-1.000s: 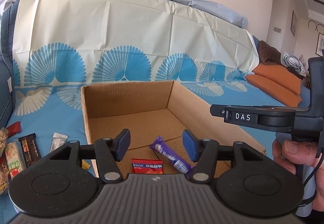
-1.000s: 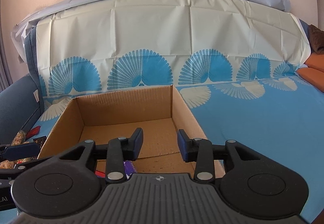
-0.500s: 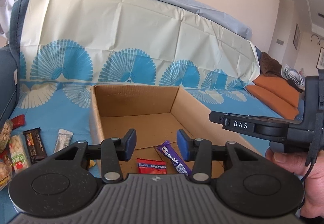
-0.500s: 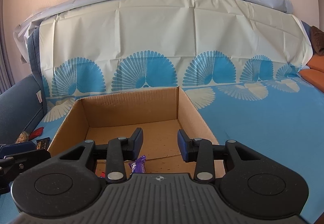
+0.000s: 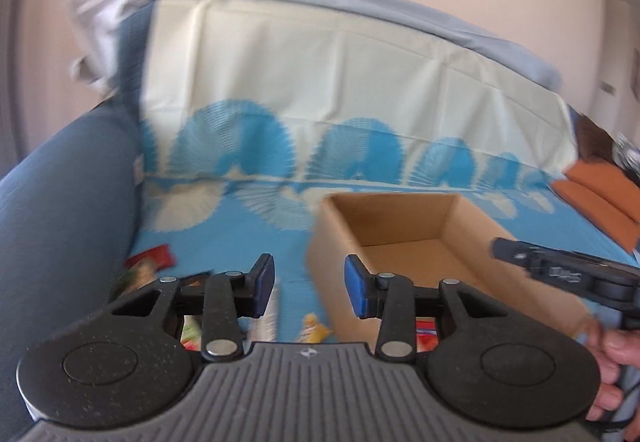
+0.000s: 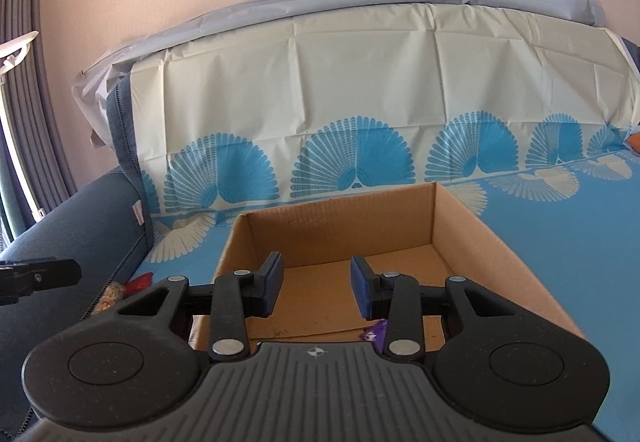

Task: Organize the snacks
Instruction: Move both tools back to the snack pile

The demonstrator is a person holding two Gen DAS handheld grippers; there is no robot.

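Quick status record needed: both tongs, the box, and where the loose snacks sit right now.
left tongs: open, empty, aimed at the cover left of the box
right tongs: open, empty, over the box
cardboard box: open-topped, on the blue cover
in box: purple wrapper, red packet
loose snacks: left of box, near the sofa arm; blurred

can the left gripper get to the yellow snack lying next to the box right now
Probably yes. The left gripper is open and empty, and the yellow snack lies just below its fingers on the blue cover, outside the cardboard box, with nothing over it.
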